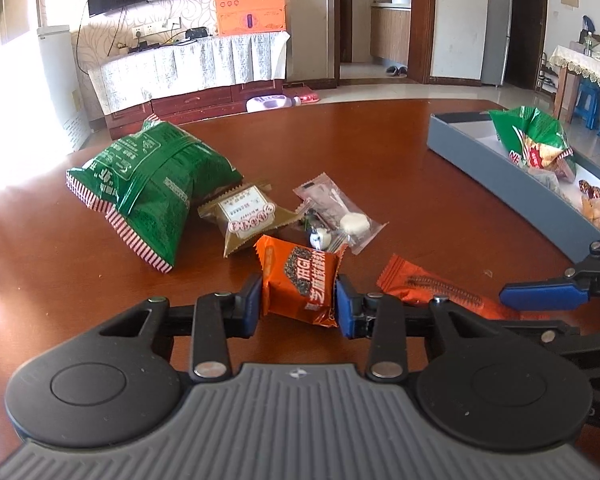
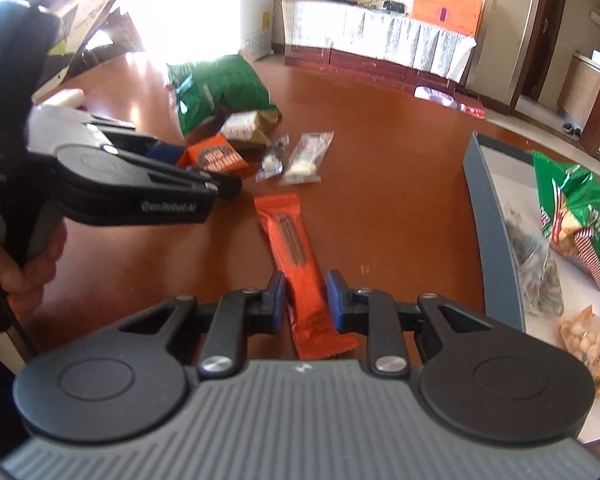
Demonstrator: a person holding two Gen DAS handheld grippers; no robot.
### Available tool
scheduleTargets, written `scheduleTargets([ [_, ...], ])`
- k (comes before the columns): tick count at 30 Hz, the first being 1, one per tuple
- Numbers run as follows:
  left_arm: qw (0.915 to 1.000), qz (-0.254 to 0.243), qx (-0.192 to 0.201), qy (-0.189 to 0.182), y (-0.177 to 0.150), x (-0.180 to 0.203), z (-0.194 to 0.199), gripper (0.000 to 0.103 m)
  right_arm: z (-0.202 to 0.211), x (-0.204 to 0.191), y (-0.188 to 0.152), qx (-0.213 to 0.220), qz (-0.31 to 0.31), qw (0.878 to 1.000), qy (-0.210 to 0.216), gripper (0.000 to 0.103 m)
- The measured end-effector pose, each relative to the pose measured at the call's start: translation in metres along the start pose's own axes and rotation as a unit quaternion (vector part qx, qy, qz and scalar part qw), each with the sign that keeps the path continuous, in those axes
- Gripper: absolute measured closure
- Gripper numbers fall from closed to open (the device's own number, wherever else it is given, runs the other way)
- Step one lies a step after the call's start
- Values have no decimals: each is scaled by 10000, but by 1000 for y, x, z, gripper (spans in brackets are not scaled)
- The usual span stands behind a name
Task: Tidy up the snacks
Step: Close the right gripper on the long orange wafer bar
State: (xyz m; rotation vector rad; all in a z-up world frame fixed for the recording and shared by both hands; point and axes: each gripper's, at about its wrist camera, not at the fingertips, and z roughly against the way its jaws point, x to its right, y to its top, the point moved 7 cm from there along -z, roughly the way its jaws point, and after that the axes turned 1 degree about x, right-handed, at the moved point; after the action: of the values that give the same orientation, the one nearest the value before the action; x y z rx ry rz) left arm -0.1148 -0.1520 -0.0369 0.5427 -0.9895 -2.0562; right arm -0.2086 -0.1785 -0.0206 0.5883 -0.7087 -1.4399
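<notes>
Pinching the small orange snack packet (image 1: 300, 280) just above the bench (image 1: 60, 280), the left fingers (image 1: 249, 306) are closed; the long orange bar wrapper (image 2: 296, 252), light and crinkly, is straddled mid-length by spread right fingers (image 2: 274, 304)

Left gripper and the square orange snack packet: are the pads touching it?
Touching. The left wrist view shows both blue pads of the left gripper pressed against the sides of the square orange snack packet, no gap visible on either side.

Harsh window glare blows out left; fisheye edges bend.
</notes>
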Motion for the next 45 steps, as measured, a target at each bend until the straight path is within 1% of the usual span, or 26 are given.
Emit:
scheduleTargets([
  [2,10000,4,-41,19,-2,-1,0,60,-1,0,-1,35,-6,10000,-2,76],
  [3,10000,9,-68,34,-4,-1,-1,60,-2,0,-1,29,-33,10000,-10,70],
  [4,10000,34,-69,26,-5,-2,-1,59,-3,0,-1,55,-56,10000,-22,51],
  [5,9999,67,-80,13,-5,-2,-1,59,-4,0,0,57,-46,10000,-44,40],
  [6,9999,101,-89,-2,-5,-3,-2,59,-6,-2,1,78,14,10000,-57,27],
  [7,9999,135,-96,-24,-5,-4,-2,59,-8,-5,2,104,114,9999,-70,26],
  [11,9998,189,-95,-52,-6,-5,-2,58,-16,-13,10,198,387,9990,-97,28],
  [12,9998,190,-96,-56,-6,-5,-2,58,-18,-13,12,162,320,9994,2,37],
  [13,9997,192,-99,-61,-6,-5,-2,58,-18,-11,14,108,173,9997,127,59],
  [14,9997,192,-102,-65,-6,-5,-2,58,-18,-9,15,75,54,9998,191,68],
  [15,9997,190,-107,-67,-5,-5,-2,58,-16,-8,15,66,66,9999,139,79],
  [17,9997,202,-117,-67,-5,-5,-2,58,-13,-7,14,65,131,9999,68,78],
  [19,9997,194,-122,-73,-5,-4,-2,58,-7,-3,13,113,54,9999,49,79],
  [23,9999,112,-64,-58,-1,3,0,58,6,6,16,350,-168,9992,-4,79],
  [27,9999,44,86,-77,7,14,5,58,13,10,19,553,-200,9982,-79,79],
  [30,9999,-42,107,-86,10,22,5,58,16,14,21,635,-225,9977,-104,79],
  [34,9999,-138,45,-45,9,29,4,58,10,18,17,452,-238,9987,-67,79],
  [37,10000,-90,30,-20,9,24,4,58,1,16,9,135,-325,9992,173,77],
  [38,10000,-81,25,15,9,22,4,58,-1,15,7,62,-314,9992,238,75],
  [39,10000,-56,11,32,8,20,3,58,-1,13,7,78,-247,9993,253,67],
  [40,10000,-18,-9,34,7,18,3,58,-1,12,7,117,-156,9996,198,62],
  [41,10000,12,-21,33,7,16,3,58,-2,11,9,170,-68,9998,64,62],
  [42,10000,32,-17,35,6,15,3,58,-2,11,10,206,-44,9998,17,62],
  [43,10000,41,-16,23,7,15,3,58,-4,12,10,191,-100,9997,82,62],
  [45,10000,28,-5,-12,7,15,4,58,-13,15,7,-19,-163,9998,121,61],
])
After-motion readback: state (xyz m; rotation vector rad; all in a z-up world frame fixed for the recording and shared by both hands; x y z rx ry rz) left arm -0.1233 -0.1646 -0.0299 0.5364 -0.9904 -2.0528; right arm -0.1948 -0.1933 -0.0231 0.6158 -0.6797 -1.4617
